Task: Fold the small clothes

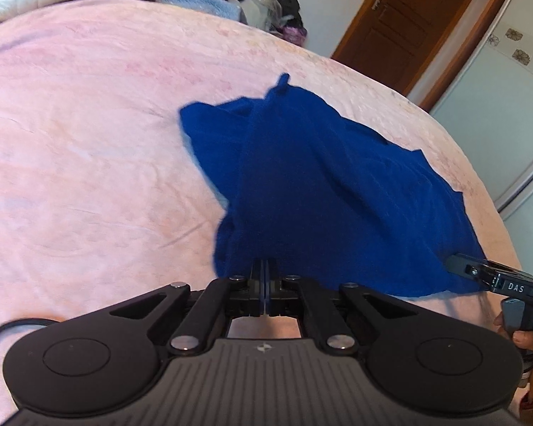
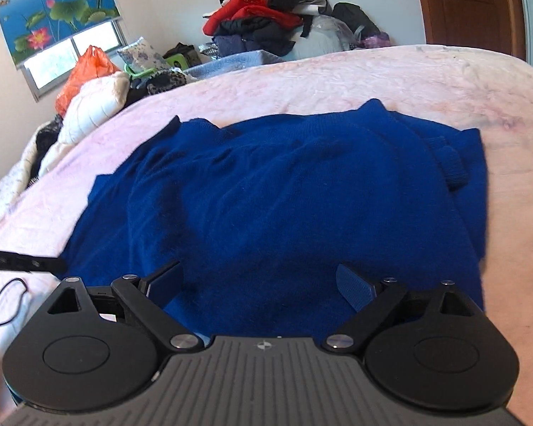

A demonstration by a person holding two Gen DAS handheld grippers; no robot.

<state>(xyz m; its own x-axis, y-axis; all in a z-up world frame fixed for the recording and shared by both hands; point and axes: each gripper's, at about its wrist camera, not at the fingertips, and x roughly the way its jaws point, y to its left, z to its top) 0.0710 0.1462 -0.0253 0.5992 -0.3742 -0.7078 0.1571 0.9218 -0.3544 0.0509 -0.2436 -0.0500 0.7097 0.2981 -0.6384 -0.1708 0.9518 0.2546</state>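
Here your left gripper has its fingers clamped on the deep-blue knitted sweater, spread on the pink-blanketed bed; your right gripper hovers over it, fingers apart.

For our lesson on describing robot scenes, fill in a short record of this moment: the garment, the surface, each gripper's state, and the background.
garment: blue sweater, spread out, one sleeve cuff folded onto it
surface: pink blanket on a bed
left gripper: fingers shut on the sweater's edge, lifting a ridge of fabric
right gripper: fingers open, over the sweater's near edge
background: pile of clothes, wooden door, lotus picture
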